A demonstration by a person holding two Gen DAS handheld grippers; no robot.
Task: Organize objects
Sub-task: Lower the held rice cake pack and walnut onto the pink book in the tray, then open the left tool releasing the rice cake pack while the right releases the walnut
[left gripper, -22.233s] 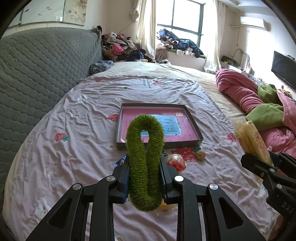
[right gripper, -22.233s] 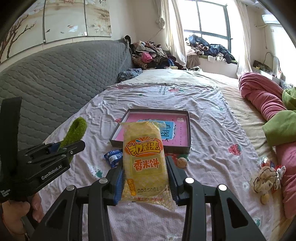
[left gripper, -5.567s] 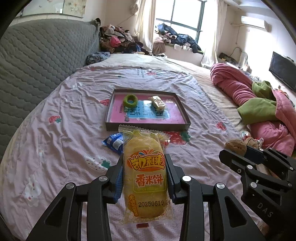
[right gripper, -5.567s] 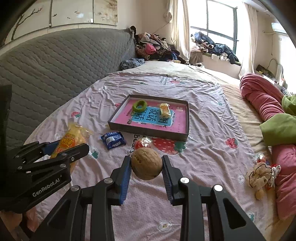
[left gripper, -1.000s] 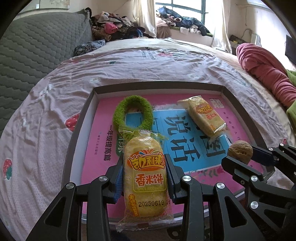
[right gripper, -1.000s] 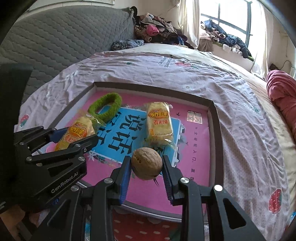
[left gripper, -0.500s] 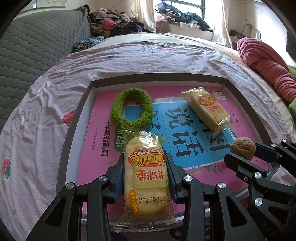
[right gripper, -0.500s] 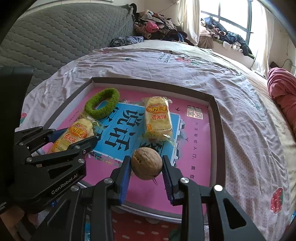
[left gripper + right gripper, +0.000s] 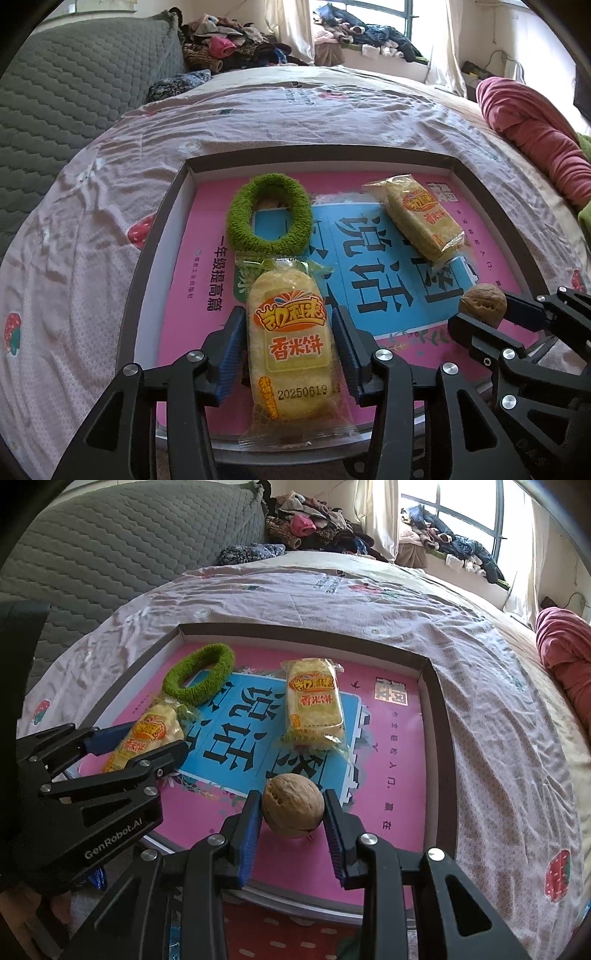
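Note:
A shallow pink-lined tray (image 9: pixel 162 214) (image 9: pixel 432 686) lies on the bed. In it are a green fuzzy ring (image 9: pixel 269 218) (image 9: pixel 199 675) and a yellow rice-cake packet (image 9: pixel 421 218) (image 9: pixel 314 705). My left gripper (image 9: pixel 288 347) (image 9: pixel 136 746) has its jaws spread a little wider than a second yellow rice-cake packet (image 9: pixel 291 339) (image 9: pixel 151 734), which rests over the tray's near edge. My right gripper (image 9: pixel 291 808) (image 9: pixel 480 310) has its pads slightly off a brown walnut (image 9: pixel 293 805) (image 9: pixel 482 302) low over the tray's front right part.
The bed has a pale sheet with strawberry prints (image 9: pixel 92 206). A grey quilted headboard (image 9: pixel 66 88) is at the left. A pink blanket (image 9: pixel 532 125) lies at the right. Clothes are piled by the window (image 9: pixel 314 524).
Both grippers have moved lower over the tray. The left jaws have opened off the rice-cake packet, and the right jaws have loosened around the walnut.

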